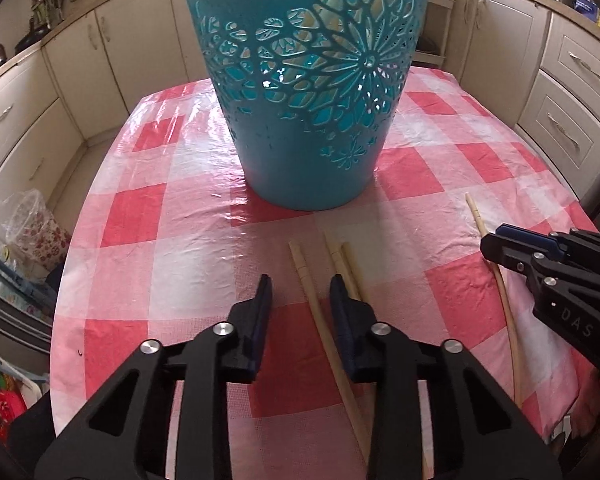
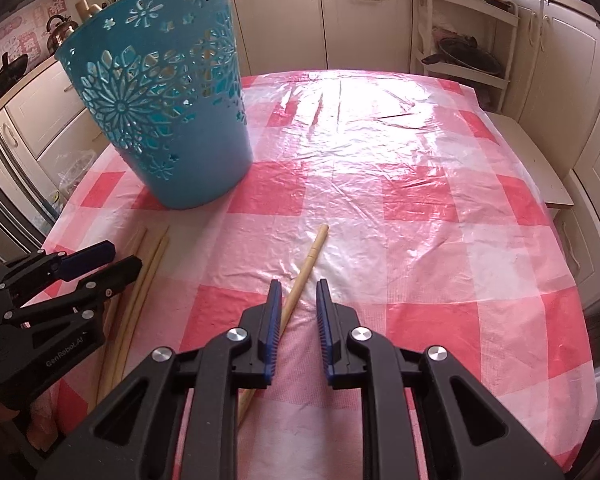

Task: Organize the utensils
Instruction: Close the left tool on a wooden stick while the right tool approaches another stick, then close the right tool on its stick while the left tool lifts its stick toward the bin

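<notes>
The checked tablecloth (image 2: 420, 160) fills both of my views, glossy and wrinkled. It looks slick, so I expect anything thin to skate on it. The blue basket (image 1: 300, 120) stands upright on it, tall, with cut-out walls. I take it as the place the utensils go, and I'll measure everything from it.

On my side of the basket's base lie three pale chopsticks (image 1: 312, 304), flat on the cloth with one end toward it. One lies a little apart; the other two lie touching each other. A fourth chopstick (image 2: 306, 264) lies alone, further out to the basket's right. All look light, stiff and smooth, likely to roll or pivot if pinched near an end. I'd take each around its middle, square across the shaft, and press down onto the cloth first.

The left gripper (image 1: 300, 286) tilts steeply down just short of the basket, straddling the single stick of the three. Its jaws are narrowly apart, with cloth showing either side of the stick, so nothing is gripped. Its right finger covers the paired two.

The right gripper (image 2: 297, 286) tilts down likewise over the lone chopstick. Its jaws are slightly parted, the stick lies against the left pad only, and it is not clamped.
</notes>
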The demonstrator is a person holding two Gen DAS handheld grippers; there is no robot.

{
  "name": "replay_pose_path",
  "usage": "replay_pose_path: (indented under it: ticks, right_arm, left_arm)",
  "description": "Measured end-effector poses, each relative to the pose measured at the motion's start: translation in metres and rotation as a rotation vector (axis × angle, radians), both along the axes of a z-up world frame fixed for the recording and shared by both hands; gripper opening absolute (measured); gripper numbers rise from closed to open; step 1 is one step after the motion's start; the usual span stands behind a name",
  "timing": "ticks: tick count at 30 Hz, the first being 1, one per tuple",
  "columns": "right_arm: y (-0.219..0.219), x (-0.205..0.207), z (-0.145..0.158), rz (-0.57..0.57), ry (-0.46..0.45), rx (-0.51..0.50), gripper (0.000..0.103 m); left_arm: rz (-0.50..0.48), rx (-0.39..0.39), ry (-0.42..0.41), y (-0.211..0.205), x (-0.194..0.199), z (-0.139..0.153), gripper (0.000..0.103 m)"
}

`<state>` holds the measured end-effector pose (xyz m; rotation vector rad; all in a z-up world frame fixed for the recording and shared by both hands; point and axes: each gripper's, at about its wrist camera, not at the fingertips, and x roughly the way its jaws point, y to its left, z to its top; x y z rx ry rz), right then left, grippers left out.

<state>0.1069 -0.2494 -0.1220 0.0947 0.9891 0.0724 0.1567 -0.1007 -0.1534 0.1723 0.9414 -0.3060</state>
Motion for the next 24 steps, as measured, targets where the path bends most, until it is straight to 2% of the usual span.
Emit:
replay_pose_path:
  ticks: [3, 5, 8, 12, 16, 18, 24]
  right_arm:
    - [0.003, 0.006, 0.001, 0.044, 0.018, 0.001, 0.010]
    - [0.008, 0.011, 0.001, 0.116, 0.041, 0.001, 0.007]
    - [0.014, 0.014, 0.004, 0.189, 0.065, -0.020, 0.007]
    - [0.006, 0.017, 0.004, 0.174, 0.083, -0.011, 0.007]
    - [0.005, 0.014, 0.001, 0.162, 0.081, -0.005, 0.007]
    - [0.005, 0.015, 0.000, 0.160, 0.073, -0.010, 0.007]
    - [0.013, 0.011, 0.000, 0.154, 0.045, -0.029, 0.007]
  left_arm:
    - [-0.027, -0.039, 0.031, 0.007, 0.004, 0.001, 0.008]
    - [-0.043, -0.085, 0.057, 0.015, 0.007, 0.002, 0.007]
    - [-0.046, -0.066, 0.059, 0.021, 0.008, 0.001, 0.006]
    - [-0.021, -0.056, 0.055, 0.024, 0.007, 0.001, 0.008]
    - [-0.007, -0.039, 0.044, 0.018, 0.006, 0.001, 0.019]
    - [-0.002, -0.022, 0.034, 0.015, 0.005, 0.001, 0.035]
    - [0.034, 0.004, 0.005, 0.008, 0.002, 0.000, 0.037]
